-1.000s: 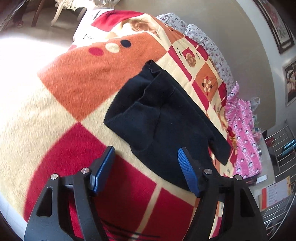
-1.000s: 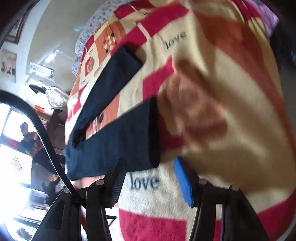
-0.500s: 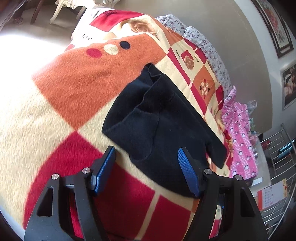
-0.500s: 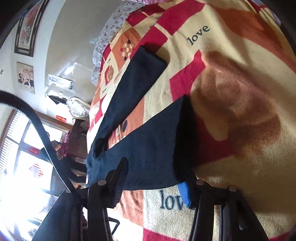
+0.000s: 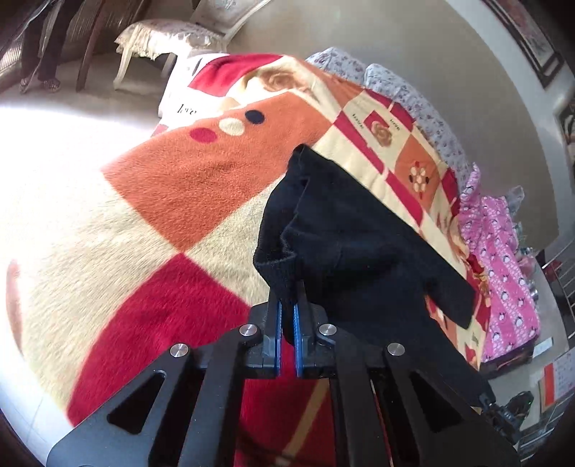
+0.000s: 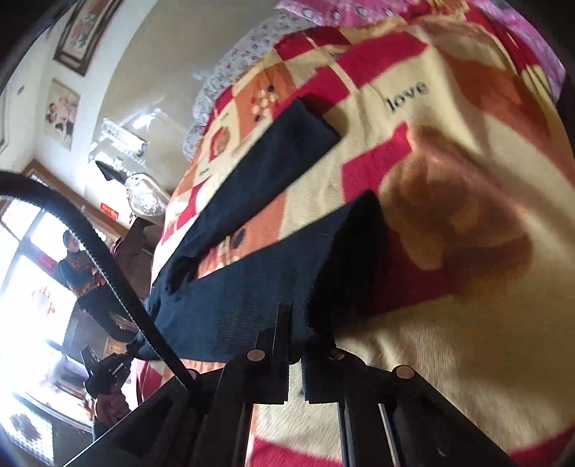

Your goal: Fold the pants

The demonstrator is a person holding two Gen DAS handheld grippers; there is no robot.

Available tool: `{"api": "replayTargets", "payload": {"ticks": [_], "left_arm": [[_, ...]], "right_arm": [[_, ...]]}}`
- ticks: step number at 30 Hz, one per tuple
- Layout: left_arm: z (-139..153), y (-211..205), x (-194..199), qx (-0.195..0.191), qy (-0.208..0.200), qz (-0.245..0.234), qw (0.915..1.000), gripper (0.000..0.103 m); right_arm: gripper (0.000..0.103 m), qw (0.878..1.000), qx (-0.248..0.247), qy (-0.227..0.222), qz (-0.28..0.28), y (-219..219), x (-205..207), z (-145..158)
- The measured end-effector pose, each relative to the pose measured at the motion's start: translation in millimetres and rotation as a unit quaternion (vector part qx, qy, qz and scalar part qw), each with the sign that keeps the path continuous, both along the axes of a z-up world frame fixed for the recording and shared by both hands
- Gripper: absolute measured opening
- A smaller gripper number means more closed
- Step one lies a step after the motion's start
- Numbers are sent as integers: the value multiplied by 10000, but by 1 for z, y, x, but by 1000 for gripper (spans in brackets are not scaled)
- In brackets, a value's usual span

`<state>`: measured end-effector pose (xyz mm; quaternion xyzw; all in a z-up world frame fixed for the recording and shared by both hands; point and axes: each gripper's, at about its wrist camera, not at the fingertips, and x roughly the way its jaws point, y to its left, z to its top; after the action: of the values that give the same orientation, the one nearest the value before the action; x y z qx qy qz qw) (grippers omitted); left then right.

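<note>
The left gripper (image 5: 286,309) is clamped on the waistband corner of the black pants (image 5: 359,251), the right gripper (image 6: 295,330) on a leg cuff. Ahead of both spreads a red-orange-cream blanket (image 5: 161,222); beyond it, framed pictures (image 6: 77,32) hang on a pale wall.

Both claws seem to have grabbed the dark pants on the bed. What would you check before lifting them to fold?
1. Left gripper shut on the pants at the waist corner: ok.
2. Right gripper shut on a leg hem: ok.
3. How deep the cloth sits between the right fingers: cannot tell.
4. Other leg lying flat on the blanket: ok.
5. Waist smooth: not ok, bunched near the left grip.
</note>
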<state>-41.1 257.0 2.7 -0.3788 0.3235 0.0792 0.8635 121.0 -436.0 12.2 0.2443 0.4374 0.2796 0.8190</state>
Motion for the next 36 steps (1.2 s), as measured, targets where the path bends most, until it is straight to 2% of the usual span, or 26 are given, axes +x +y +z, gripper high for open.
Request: {"api": "replayTargets", "payload": {"ticks": [2,5,8,10,11,14,15,16,18,19,22,25,28,31,33,34,36], "left_arm": [[5,1,-16,57,-32,34,10000,4],[0,14,-34,19,27,181,9998,4],[-17,27,-39,-143,273,344,9989,4],[-24,28,-37,-169,383,283,9987,8],[-21,26,-37,6,383,263,9989,8],[-10,25,-36,548,546,343,9964,17],[-5,26,-36,768,595,461,9942,18],[1,29,-36,1015,668,616,9907,18],[14,38,-33,1386,648,851,9846,18],[21,43,-30,1486,609,918,9827,18],[39,47,-7,1586,470,816,9828,20],[48,38,40,1529,376,287,9871,32],[40,28,90,1512,628,-240,9862,32],[27,22,118,1393,868,-459,9854,32],[22,22,125,1264,821,-442,9876,32],[22,23,127,1227,815,-413,9882,32],[19,26,129,1231,798,-384,9884,32]], "right_arm": [[4,9998,-54,-122,140,-3,-16,18],[4,9997,-84,18,245,-10,-32,31],[4,9977,168,554,345,-13,-34,11],[4,9961,68,843,231,-13,-32,-10],[3,9954,-79,947,128,-14,-31,-19],[2,9962,16,859,-146,-27,-33,-23],[8,9965,-234,762,-259,-29,-32,-17],[16,9946,-758,562,-432,-27,-30,-6],[21,9860,-1451,197,-795,-28,-22,14],[21,9825,-1627,68,-904,-28,-17,24],[22,9808,-1720,-397,-831,-20,14,56],[29,9854,-1492,-792,-203,12,65,82],[29,9820,-1434,-1102,553,57,126,96],[30,9665,-1826,-1408,1126,90,175,96],[30,9521,-2462,-1438,1104,109,203,83],[30,9493,-2604,-1397,1077,112,218,76],[30,9514,-2571,-1230,1167,115,236,63]]}}
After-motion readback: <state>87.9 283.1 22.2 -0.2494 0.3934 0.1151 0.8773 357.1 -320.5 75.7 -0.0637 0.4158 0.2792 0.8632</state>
